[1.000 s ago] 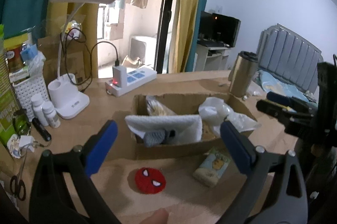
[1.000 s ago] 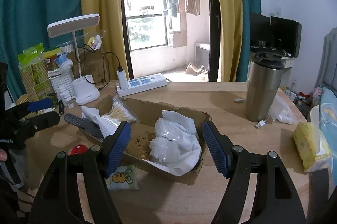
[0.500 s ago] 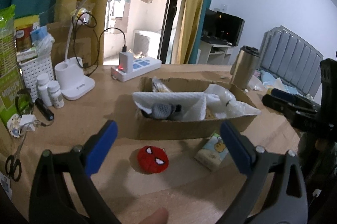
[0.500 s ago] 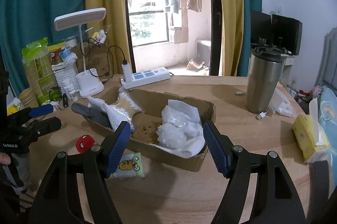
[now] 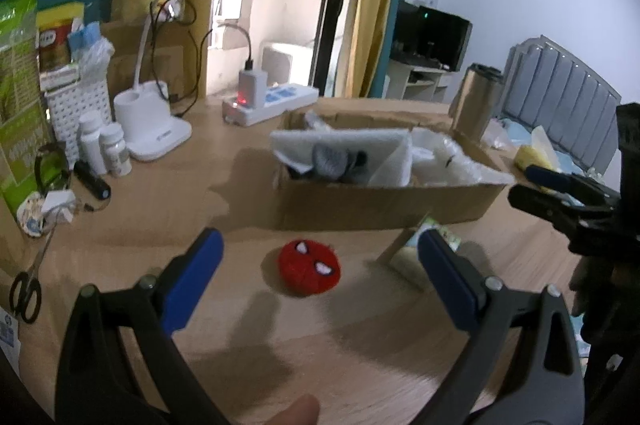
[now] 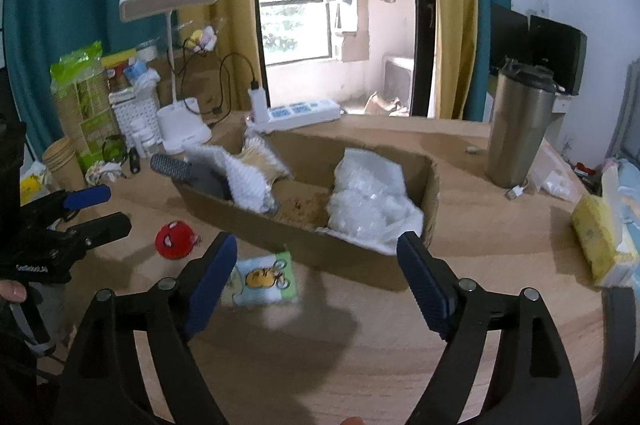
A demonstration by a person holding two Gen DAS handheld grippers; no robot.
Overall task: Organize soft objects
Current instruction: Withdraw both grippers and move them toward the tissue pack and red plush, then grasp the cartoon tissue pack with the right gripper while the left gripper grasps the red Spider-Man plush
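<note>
A red spider-face plush (image 5: 310,271) lies on the wooden table just ahead of my open, empty left gripper (image 5: 318,271); it also shows in the right wrist view (image 6: 176,239). A small tissue pack with a yellow cartoon (image 6: 264,279) lies in front of the cardboard box (image 6: 320,249), near the left finger of my open, empty right gripper (image 6: 316,281). The box (image 5: 380,203) holds white cloths, a grey sock and plastic wrap. In the left wrist view the pack (image 5: 436,245) is partly hidden behind my right finger.
A white desk lamp (image 6: 182,123), power strip (image 6: 298,113), pill bottles (image 5: 104,149), scissors (image 5: 28,289) and a green package (image 6: 82,97) crowd the left. A steel tumbler (image 6: 518,129) and a yellow tissue pack (image 6: 598,241) stand on the right.
Both grippers have lowered and moved closer to the table. The red plush now sits between the left fingers' line. The tissue pack has come near the right gripper's left finger. Both stay open.
</note>
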